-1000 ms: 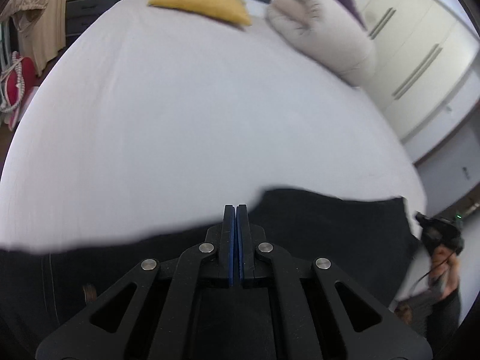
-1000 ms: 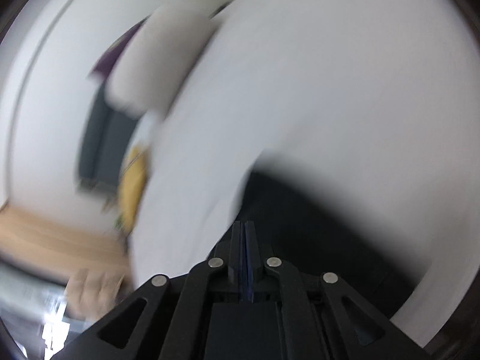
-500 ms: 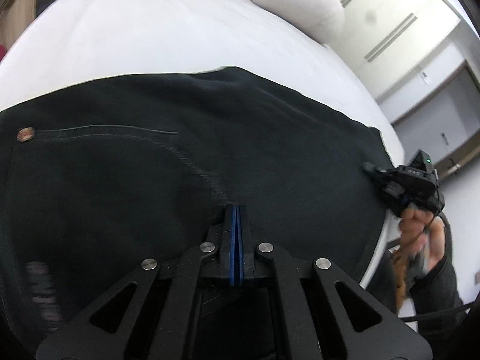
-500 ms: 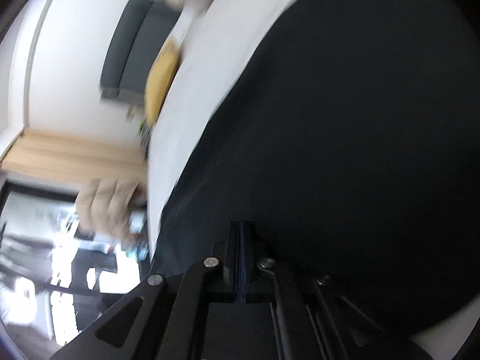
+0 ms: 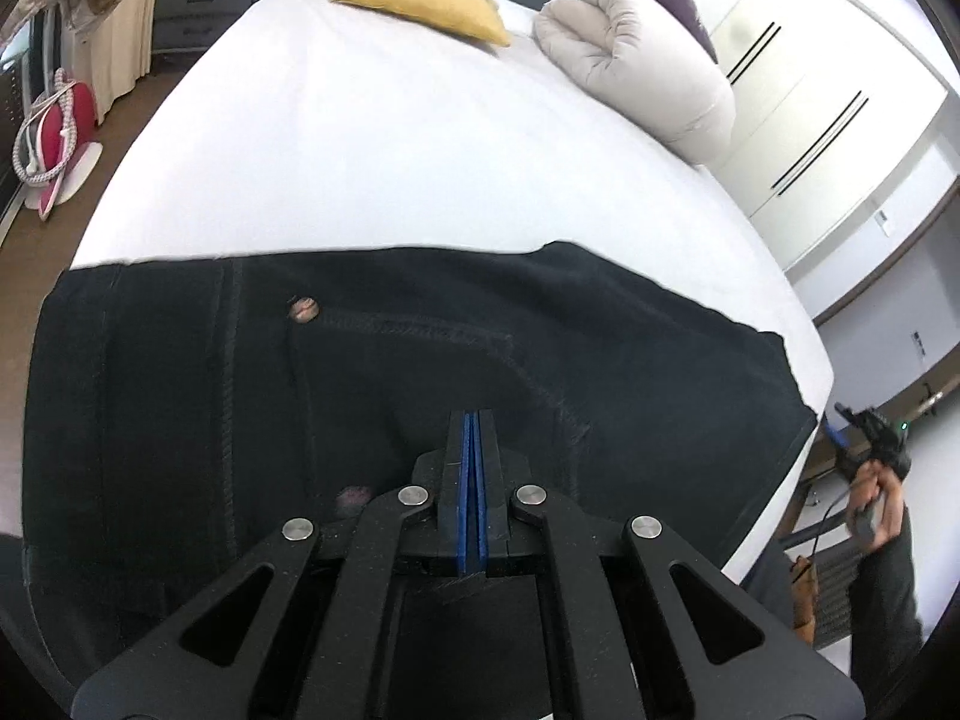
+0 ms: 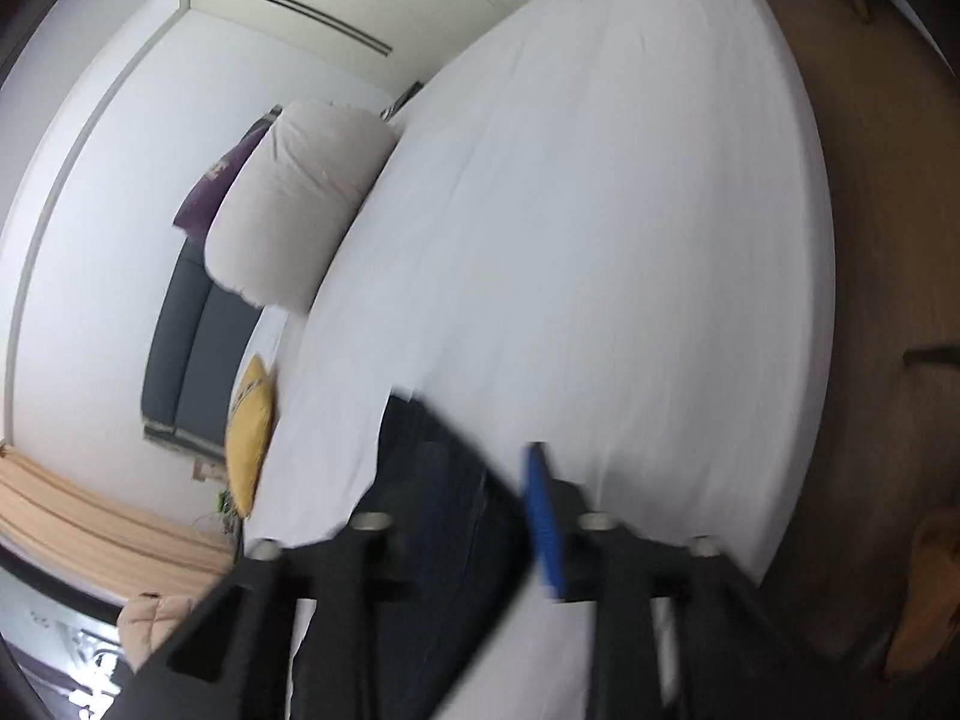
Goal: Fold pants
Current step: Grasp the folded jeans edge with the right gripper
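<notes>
Left wrist view: left tool (image 5: 474, 420) at six o'clock, blue pads pressed flat together, clenched with no cloth visible between the tips, poised over black pants (image 5: 384, 372). Pants spread across the near end of a white bed (image 5: 384, 144), waistband toward nine o'clock, a small metal rivet (image 5: 303, 309) near ten o'clock of the tool tips, pocket stitching curving past the tips, far edge of the fabric running out to three o'clock at the mattress corner. Yellow cushion (image 5: 420, 3) at twelve o'clock near the headboard, rolled grey duvet (image 5: 636, 72) at one o'clock just beside it, white wardrobe (image 5: 828, 120) at two o'clock. Right hand (image 5: 876, 498) at four o'clock beyond the bed corner, gripping the other tool off the mattress.

Right wrist view, blurred: right tool (image 6: 480, 480) at six o'clock, jaws opening, one blue pad (image 6: 543, 516) clearly apart from the opposite finger, released. Dark corner of the pants (image 6: 444, 456) seen in the gap between the fingers; pads not pressing on it. White bed (image 6: 600, 210) filling the centre, grey duvet (image 6: 294, 204) at ten o'clock, yellow cushion (image 6: 249, 438) at eight o'clock.
</notes>
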A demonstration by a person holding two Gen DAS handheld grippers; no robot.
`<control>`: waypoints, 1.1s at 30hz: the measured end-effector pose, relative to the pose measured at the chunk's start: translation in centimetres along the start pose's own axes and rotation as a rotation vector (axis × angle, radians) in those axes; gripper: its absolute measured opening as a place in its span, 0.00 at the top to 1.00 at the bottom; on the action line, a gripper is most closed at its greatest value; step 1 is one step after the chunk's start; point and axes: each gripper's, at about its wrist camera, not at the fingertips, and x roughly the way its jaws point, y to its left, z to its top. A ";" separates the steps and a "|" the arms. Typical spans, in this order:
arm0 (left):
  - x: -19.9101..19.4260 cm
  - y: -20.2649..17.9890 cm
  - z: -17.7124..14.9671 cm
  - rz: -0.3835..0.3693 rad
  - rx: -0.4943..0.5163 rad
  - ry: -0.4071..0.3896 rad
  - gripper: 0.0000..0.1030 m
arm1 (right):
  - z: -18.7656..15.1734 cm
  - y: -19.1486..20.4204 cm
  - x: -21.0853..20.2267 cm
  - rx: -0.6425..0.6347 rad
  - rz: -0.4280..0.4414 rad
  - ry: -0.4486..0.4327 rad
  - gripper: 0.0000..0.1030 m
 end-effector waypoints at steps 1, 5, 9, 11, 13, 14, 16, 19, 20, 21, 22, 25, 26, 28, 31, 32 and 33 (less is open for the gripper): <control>0.3 -0.6 0.3 -0.011 0.007 0.002 0.99 | -1.0 -0.4 -0.5 0.010 0.019 0.017 0.58; 1.6 -2.2 0.7 -0.043 0.026 0.034 0.99 | -4.9 0.8 2.0 0.059 0.035 0.078 0.58; 4.1 -4.7 0.8 -0.072 0.050 0.071 0.99 | -8.0 3.4 8.3 0.153 0.047 0.117 0.59; 5.4 -5.7 0.6 -0.089 0.061 0.098 0.99 | -7.4 4.5 10.0 0.181 0.061 0.120 0.59; 6.9 -6.3 0.3 -0.086 0.064 0.135 0.99 | -7.4 4.2 10.1 0.219 0.088 0.122 0.59; 7.5 -6.4 0.1 -0.084 0.060 0.148 0.99 | -7.0 4.4 10.6 0.228 0.097 0.123 0.59; 8.9 -6.3 -0.3 -0.083 0.041 0.181 0.99 | -6.3 6.1 12.3 0.240 0.120 0.123 0.59; 9.7 -6.0 -0.6 -0.088 0.021 0.190 0.99 | -5.8 7.2 14.2 0.260 0.186 0.132 0.59; 10.0 -5.9 -0.7 -0.091 0.015 0.193 0.99 | -5.6 7.5 15.2 0.276 0.221 0.141 0.59; 10.1 -5.7 -0.7 -0.097 0.005 0.198 0.99 | -5.4 7.4 15.6 0.286 0.235 0.143 0.63; 10.3 -5.6 -0.8 -0.101 -0.004 0.202 0.99 | -5.2 7.6 16.1 0.288 0.244 0.142 0.67; 10.7 -5.4 -0.9 -0.105 -0.014 0.205 0.99 | -4.5 8.1 17.2 0.264 0.245 0.144 0.85; 10.7 -5.4 -1.0 -0.102 -0.011 0.206 0.99 | -4.3 8.1 17.5 0.260 0.241 0.148 0.87; 10.8 -5.5 -1.0 -0.093 -0.002 0.207 0.99 | -4.1 7.7 17.8 0.269 0.259 0.151 0.88; 10.9 -5.6 -1.1 -0.090 -0.002 0.207 0.99 | -4.2 8.2 17.5 0.228 0.240 0.133 0.89; 10.9 -5.6 -1.1 -0.092 -0.003 0.206 0.99 | -4.2 8.6 17.2 0.205 0.223 0.122 0.89; 11.0 -5.6 -1.2 -0.095 -0.005 0.205 0.99 | -4.3 9.1 17.2 0.186 0.205 0.113 0.89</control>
